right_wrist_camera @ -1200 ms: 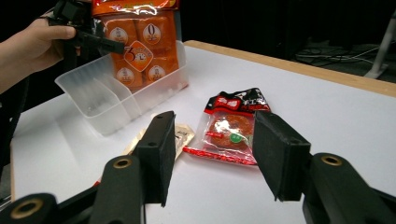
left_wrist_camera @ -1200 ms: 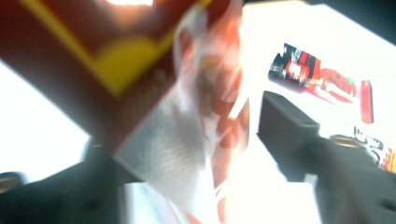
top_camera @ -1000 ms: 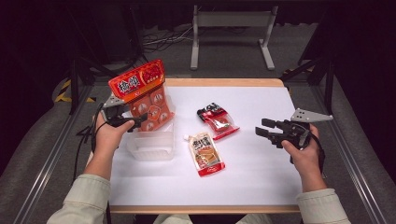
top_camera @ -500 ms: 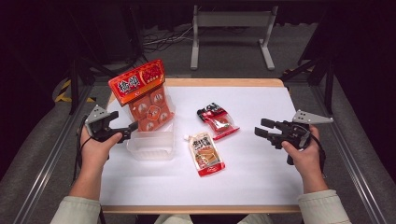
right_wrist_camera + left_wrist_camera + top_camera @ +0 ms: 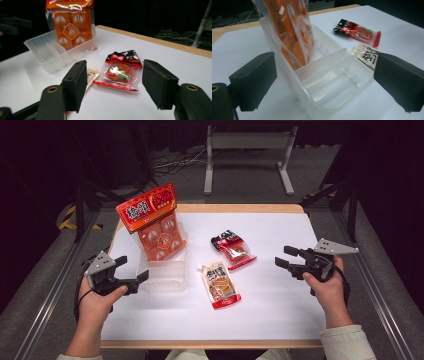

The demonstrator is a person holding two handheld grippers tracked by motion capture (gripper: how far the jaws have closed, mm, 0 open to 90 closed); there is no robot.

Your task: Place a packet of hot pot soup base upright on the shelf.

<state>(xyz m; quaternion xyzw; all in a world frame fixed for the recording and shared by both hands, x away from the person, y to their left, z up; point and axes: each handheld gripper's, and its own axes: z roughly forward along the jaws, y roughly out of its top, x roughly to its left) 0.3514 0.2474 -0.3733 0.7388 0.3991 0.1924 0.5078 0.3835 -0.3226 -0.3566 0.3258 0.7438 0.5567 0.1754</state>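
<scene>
A clear plastic bin [image 5: 165, 270] [image 5: 332, 82] [image 5: 50, 52] with dividers sits at the table's left. A tall orange snack bag [image 5: 152, 222] [image 5: 292, 30] [image 5: 71, 22] stands upright in its far compartment. A small red-and-black packet [image 5: 232, 247] [image 5: 358, 31] [image 5: 121, 71] lies mid-table, and a beige sauce pouch [image 5: 220, 285] [image 5: 367, 55] [image 5: 91, 75] lies nearer the person. My left gripper [image 5: 131, 272] [image 5: 324, 82] is open, just left of the bin and holding nothing. My right gripper [image 5: 286, 258] [image 5: 113, 85] is open at the right, pointing toward the red packet, apart from it.
The white tabletop [image 5: 270, 320] has a wooden edge [image 5: 240, 208] at the back. Metal rails [image 5: 47, 285] run along both sides of the table. A grey stand [image 5: 247, 155] and cables lie on the floor beyond.
My left gripper has let go of the orange bag and drawn back toward the person, left of the bin. The bag now stands in the bin. The right gripper has barely moved.
</scene>
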